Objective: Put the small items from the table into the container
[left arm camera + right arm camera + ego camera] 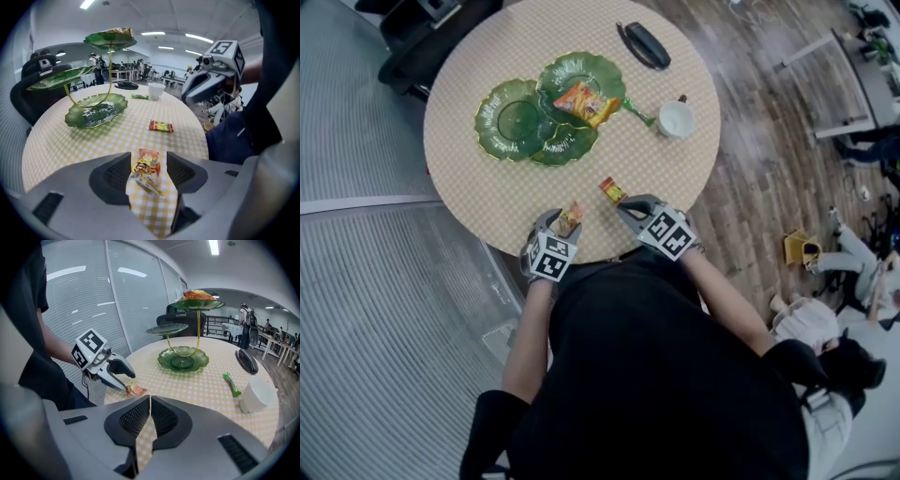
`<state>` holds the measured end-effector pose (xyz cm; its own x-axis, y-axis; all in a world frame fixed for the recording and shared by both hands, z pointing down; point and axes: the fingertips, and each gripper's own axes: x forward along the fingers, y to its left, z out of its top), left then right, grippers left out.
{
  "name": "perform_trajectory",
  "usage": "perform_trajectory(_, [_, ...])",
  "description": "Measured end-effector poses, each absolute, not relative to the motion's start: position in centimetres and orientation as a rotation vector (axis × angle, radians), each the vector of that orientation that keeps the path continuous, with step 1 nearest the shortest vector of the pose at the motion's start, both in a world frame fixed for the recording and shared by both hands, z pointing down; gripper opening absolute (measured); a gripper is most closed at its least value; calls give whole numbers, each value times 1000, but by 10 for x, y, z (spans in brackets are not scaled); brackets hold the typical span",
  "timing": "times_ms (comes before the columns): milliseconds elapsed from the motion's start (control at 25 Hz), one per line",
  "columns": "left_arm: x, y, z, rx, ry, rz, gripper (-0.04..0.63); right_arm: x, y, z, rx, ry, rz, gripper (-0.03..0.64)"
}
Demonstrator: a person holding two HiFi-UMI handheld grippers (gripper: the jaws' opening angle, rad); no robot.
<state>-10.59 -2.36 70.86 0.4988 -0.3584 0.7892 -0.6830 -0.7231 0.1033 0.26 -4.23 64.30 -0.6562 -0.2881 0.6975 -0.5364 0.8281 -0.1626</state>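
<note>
My left gripper (562, 223) (149, 159) is open at the table's near edge, its jaws standing on either side of a small orange-and-yellow candy packet (571, 218) (146, 169) that lies on the checked cloth; a gap shows at each pad. The right gripper (628, 208) (150, 399) is shut on nothing, just short of a small red packet (611, 189) (161, 126). The green tiered leaf dish (517, 122) (183, 359) stands further in and carries an orange snack bag (586, 101) on its top tier.
A white cup (676, 119) (255, 394) and a green wrapped candy (637, 112) (232, 383) sit at the right of the round table (469, 187). A black case (645, 44) lies at the far edge. An office chair (422, 37) stands beyond the table.
</note>
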Motion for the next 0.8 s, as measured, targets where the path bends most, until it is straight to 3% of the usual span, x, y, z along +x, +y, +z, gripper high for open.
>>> perform_trajectory(240, [-109,-19,728,2313,-806,1312,221,8,-47,644,603,-2314,474,31])
perform_trajectory(360, [-111,-21,730,2287,-829,1284,150,11,-48,643,606,-2314,478,31])
perform_trajectory(600, [-112,-19,733,2262,-827,1282,77,21,-51,646,609,-2304,485,31])
perform_trajectory(800, [-110,-17,734,2244,-839,1268,52,23,-53,648,603,-2307,487,31])
